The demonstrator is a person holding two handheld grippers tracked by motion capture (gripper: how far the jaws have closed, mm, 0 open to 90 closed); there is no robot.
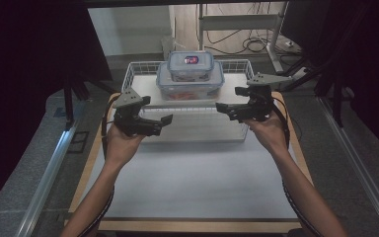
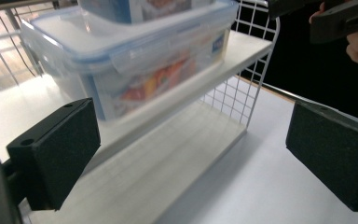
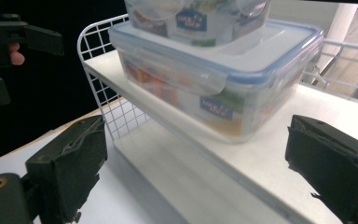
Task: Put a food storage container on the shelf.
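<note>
High view: the rack (image 1: 137,74), a white wire-sided shelf unit, stands at the far end of the table (image 1: 192,182), and everything else sits around it. On its upper shelf rests the big box (image 1: 190,85), a clear container with a blue-edged lid, and the small box (image 1: 190,65) is stacked on top of that lid. Colourful contents show through the big box's walls, but I cannot make out what they are.

The left gripper (image 1: 164,121) hovers at the rack's front left corner, above the table, pointing inward toward the shelf. The right gripper (image 1: 224,107) hovers at the front right corner, pointing back the other way, so the two face each other across the front of the rack. Neither touches the rack or the boxes.

From the left gripper view, its jaws stand wide apart, with the big box (image 2: 135,70) ahead, beyond the pads, and nothing pressed between them. The right gripper view shows the same: wide jaws, holding nothing, the big box (image 3: 223,88) just ahead on the shelf.
</note>
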